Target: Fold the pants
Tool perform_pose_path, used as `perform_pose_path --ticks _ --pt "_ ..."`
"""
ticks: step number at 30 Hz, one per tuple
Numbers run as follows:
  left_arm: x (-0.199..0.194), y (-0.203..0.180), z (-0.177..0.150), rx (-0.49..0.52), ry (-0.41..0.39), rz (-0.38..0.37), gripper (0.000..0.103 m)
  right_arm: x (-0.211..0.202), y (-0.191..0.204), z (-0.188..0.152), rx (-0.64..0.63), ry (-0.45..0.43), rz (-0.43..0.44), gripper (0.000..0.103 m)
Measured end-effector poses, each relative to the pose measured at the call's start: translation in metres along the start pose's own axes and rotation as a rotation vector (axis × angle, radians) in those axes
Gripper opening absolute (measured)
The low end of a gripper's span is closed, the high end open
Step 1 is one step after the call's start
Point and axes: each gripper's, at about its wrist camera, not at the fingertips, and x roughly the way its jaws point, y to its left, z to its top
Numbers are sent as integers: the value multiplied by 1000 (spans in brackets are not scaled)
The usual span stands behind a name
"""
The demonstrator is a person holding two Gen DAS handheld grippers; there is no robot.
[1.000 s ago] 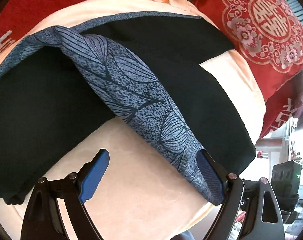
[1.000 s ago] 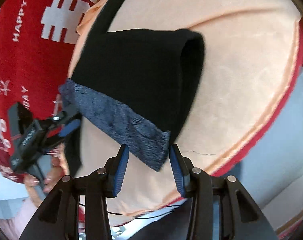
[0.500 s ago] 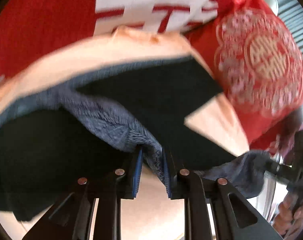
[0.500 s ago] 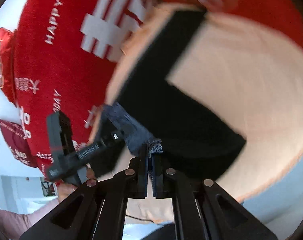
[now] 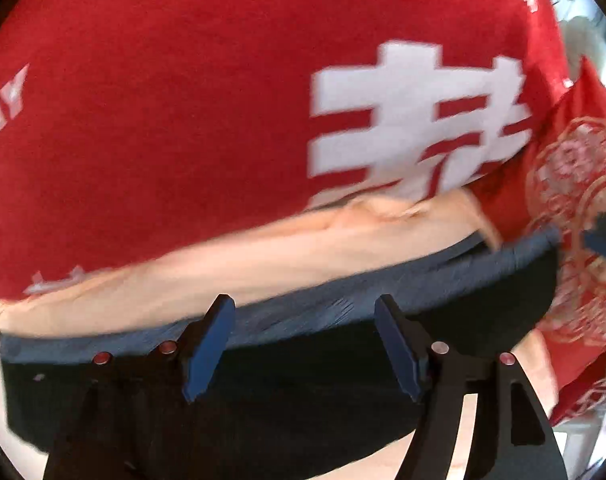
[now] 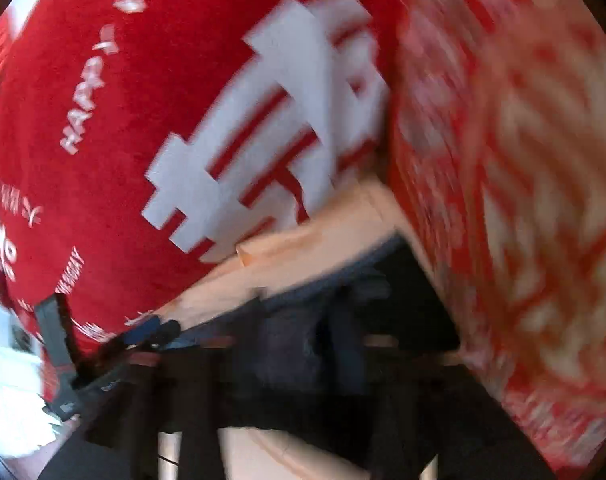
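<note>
Pants: I see the black pants [image 5: 303, 404] lying across the peach cloth, low in the left wrist view, just under my left gripper; their blue-grey patterned waistband [image 5: 383, 292] runs along their far edge as a long band rising toward the right.
Pants from the right wrist: the same black fabric [image 6: 415, 304] shows smeared by blur at the foot of the red cushion, with a bluish strip along its upper edge.
Left gripper: my left gripper [image 5: 303, 344] hangs over the waistband with its jaws spread wide, the blue pads [image 5: 207, 356] well apart and nothing pinched between them; whether the tips touch the fabric I cannot tell.
Right gripper: my right gripper [image 6: 323, 340] is lost in dark blur against the pants in its own view, so I cannot tell how far its jaws are parted or whether they hold cloth. In the left wrist view its blue tip [image 5: 603, 236] sits just beside the right end of the waistband.
Peach cloth: the peach cloth [image 5: 263, 256] spreads under the pants and beyond their far edge, bunched where it meets the red backdrop.
Red backdrop: a red blanket [image 5: 183, 120] with large white characters fills the area behind.
Cushion: a red cushion [image 5: 579, 248] with a pale floral pattern stands to the right, beside the end of the waistband.
</note>
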Motion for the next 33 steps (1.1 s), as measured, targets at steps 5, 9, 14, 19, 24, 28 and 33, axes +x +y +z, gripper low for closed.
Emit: perform_pose_path --ticks 5,9,14,19,24,28,33 --pt "20 39 -46 -51 109 132 73 -15 19 -26 -109 -28 -70 77" --pt "37 62 -74 -101 157 198 73 12 -25 -81 54 81 -146 63" --pt "51 70 -80 -144 178 216 73 51 -69 -97 166 84 -232 50" --pt "47 70 -75 -150 147 202 76 57 -62 -71 141 38 -202 9" --pt "66 77 -84 -157 210 224 77 57 -53 -65 30 77 -261 9" --pt "44 76 -78 -148 180 217 77 71 -78 -77 98 176 -302 31" --pt "52 46 -46 -80 127 187 77 25 -37 -83 -19 75 -234 31"
